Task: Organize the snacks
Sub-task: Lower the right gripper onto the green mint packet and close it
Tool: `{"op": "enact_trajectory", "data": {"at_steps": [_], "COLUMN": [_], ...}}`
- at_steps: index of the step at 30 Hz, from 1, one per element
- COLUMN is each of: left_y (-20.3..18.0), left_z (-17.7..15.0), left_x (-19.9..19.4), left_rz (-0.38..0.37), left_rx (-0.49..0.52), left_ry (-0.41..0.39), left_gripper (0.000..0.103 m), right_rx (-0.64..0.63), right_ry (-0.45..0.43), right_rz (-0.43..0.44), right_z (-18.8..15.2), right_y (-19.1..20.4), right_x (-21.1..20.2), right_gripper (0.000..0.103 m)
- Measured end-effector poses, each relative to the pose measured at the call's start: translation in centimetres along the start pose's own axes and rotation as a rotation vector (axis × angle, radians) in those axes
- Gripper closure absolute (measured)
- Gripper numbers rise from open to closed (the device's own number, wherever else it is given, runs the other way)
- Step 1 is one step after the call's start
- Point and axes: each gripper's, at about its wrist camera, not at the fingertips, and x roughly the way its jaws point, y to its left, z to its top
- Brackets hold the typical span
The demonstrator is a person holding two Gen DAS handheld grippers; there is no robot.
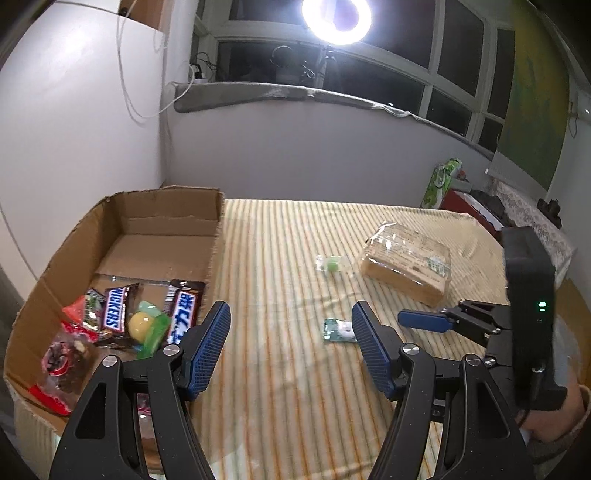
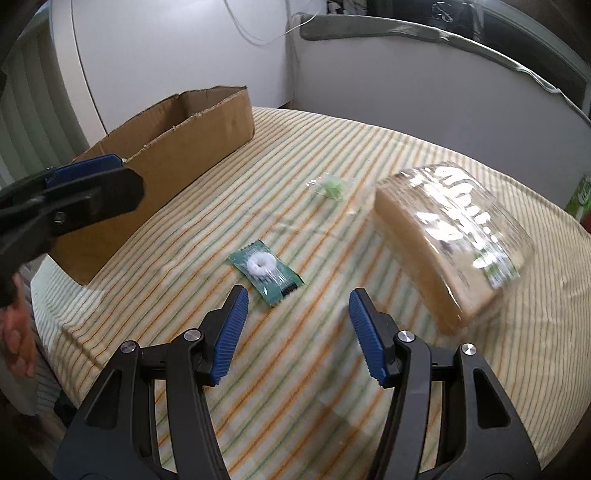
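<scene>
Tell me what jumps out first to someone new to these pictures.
The bright ring light glares by the window at the top of the left wrist view. Below it, the cardboard box at the table's left already holds Snickers bars and other sweets. On the striped cloth lie a green mint packet and a wrapped cake, with both tongs open and empty.

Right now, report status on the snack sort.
Left gripper and right gripper both open, empty. Mint packet, green candy, bread pack still outside the box. Nothing blocking.
</scene>
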Motion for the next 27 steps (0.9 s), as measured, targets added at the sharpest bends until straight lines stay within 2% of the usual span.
{"op": "enact_trajectory", "data": {"at_steps": [7,9,14,27], "left_y": [0.9,1.1,1.0,-0.7], "left_z": [0.0,0.1,0.1,1.1], "left_x": [0.0,0.0,0.1,2.9], "left_rz": [-0.012,-0.019,-0.026,-0.019], "left_rx": [-0.022,-0.026,-0.021,-0.004], "left_ry": [-0.004,-0.005,0.001,0.052], "left_gripper": [0.035,0.035,0.035,0.035], "right_rx": [-0.078,-0.093,-0.093,-0.030], "right_ry": [0.030,0.035,0.046,0.015], "right_rz": [0.007,0.018,0.027,0.025], "right_z": [1.7,2.1,2.5,0.3], "right_y": [1.6,2.1,2.7,0.6], "right_x": [1.5,1.7,2.1,-0.3], "right_gripper": [0.046,0.059,0.076,0.078]}}
